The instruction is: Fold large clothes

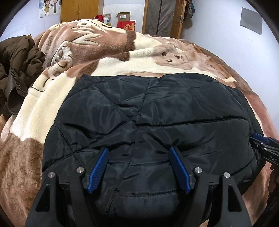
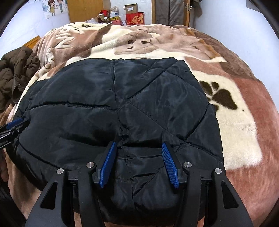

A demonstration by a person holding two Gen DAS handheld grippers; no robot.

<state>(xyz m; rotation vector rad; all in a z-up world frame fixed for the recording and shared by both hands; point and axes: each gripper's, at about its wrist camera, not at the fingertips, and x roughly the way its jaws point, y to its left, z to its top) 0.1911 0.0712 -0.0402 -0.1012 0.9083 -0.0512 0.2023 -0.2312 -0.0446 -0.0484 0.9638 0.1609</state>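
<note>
A black quilted jacket [image 1: 157,111] lies folded into a thick, roughly square bundle on the near part of a bed, spread on a plush brown-and-cream blanket [image 1: 108,66] printed with cartoon animals and dark paw prints [image 2: 221,97]. Its shiny shell shows diagonal and straight stitch lines, and its near edge bulges over the side of the bed. The left gripper [image 1: 139,152] hangs over the jacket's near left part with its blue-padded fingers [image 1: 98,167] spread wide apart; black fabric shows between them, but the pads do not press on it. The right gripper [image 2: 139,146] hangs over the near right part in the same way, jaws apart and nothing clamped. Each gripper appears at the edge of the other's view, beside the jacket's side edge. A crumpled brown coat [image 1: 19,69] is heaped at the bed's left edge. Beyond the bed stand a wooden wardrobe [image 1: 82,10], a red box [image 1: 126,25] with a cardboard carton [image 1: 123,16] above it, and a cartoon poster [image 1: 49,7] on the pale wall.
</note>
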